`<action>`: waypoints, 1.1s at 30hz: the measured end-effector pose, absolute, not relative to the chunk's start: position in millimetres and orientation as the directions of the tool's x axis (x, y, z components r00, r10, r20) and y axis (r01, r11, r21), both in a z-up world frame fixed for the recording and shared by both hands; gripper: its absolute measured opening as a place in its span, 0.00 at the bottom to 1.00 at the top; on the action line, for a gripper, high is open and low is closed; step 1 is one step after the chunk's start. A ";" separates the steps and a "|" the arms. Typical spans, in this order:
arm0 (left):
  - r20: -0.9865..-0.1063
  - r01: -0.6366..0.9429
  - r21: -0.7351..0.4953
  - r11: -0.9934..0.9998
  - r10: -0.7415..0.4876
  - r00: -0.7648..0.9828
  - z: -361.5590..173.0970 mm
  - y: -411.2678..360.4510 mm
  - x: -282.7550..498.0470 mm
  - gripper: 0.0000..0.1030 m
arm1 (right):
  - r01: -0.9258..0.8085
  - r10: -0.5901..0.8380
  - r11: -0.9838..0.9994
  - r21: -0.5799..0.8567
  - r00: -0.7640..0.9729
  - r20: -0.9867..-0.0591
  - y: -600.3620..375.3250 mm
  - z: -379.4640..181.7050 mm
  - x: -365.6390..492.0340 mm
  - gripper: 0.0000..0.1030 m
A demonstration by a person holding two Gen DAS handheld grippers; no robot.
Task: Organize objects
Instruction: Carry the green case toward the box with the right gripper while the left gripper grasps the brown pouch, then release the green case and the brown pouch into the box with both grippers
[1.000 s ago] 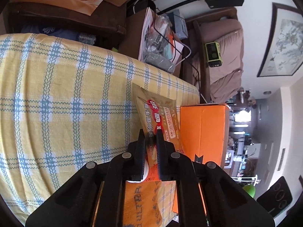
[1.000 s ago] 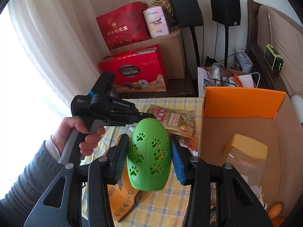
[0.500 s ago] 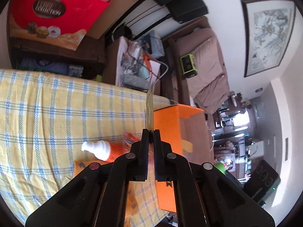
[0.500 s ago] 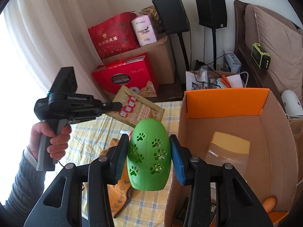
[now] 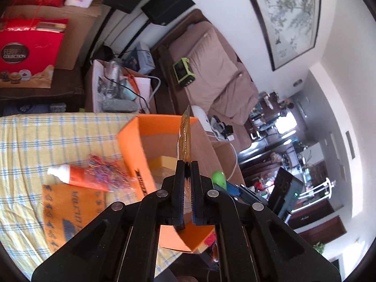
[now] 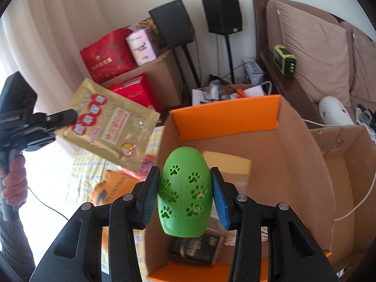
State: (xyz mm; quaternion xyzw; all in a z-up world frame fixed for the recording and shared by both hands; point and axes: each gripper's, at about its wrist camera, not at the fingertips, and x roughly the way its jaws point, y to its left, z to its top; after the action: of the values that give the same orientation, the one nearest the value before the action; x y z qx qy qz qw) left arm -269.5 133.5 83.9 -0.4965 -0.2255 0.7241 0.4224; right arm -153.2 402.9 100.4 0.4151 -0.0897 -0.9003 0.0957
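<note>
My right gripper (image 6: 185,181) is shut on a green egg-shaped toy (image 6: 184,191) with paw-print holes, held above the open cardboard box (image 6: 305,164) with orange flaps. My left gripper (image 5: 186,164) is shut on a flat gold snack packet (image 5: 185,136), seen edge-on in the left wrist view; the packet (image 6: 110,124) shows face-on in the right wrist view, in the air left of the box. The box (image 5: 131,145) holds a yellow-lidded container (image 6: 225,162) and a dark packet (image 6: 195,249).
On the yellow checked tablecloth (image 5: 47,141) lie an orange tube with a white cap (image 5: 68,174), a bag of colourful bits (image 5: 105,171) and an orange pouch (image 5: 70,209). A second open carton (image 6: 347,164) stands right of the box. Red gift boxes, speakers and a sofa stand behind.
My left gripper has lifted the gold packet off the table and carried it up and toward the box. My right gripper has moved the green toy over the box.
</note>
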 end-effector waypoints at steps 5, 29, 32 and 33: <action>-0.528 -0.402 -0.756 -0.517 0.844 -0.093 77.1 166.6 -252.2 0.04 | 0.016 -0.181 -0.975 0.221 -0.632 -0.753 442.4 90.1 -145.9 0.43; -0.609 -0.335 -0.753 -0.566 0.793 0.028 -3.9 256.2 -235.1 0.04 | -0.094 0.081 -0.995 -0.036 -0.531 -0.844 507.0 17.8 -150.0 0.43; -0.635 -0.335 -0.732 -0.594 0.773 0.017 -8.0 251.6 -234.9 0.04 | -0.079 0.110 -0.994 -0.080 -0.528 -0.842 500.3 14.2 -150.8 0.43; -0.641 -0.333 -0.727 -0.600 0.768 0.015 -9.1 248.9 -234.6 0.04 | -0.078 0.115 -0.993 -0.087 -0.528 -0.841 498.7 13.8 -151.7 0.44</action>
State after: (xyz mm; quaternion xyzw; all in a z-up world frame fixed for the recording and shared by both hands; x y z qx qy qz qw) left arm -234.6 248.9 -9.1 -0.5848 -0.1859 0.6769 0.4066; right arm -151.7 498.7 13.8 0.4825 0.0190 -0.8739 -0.0552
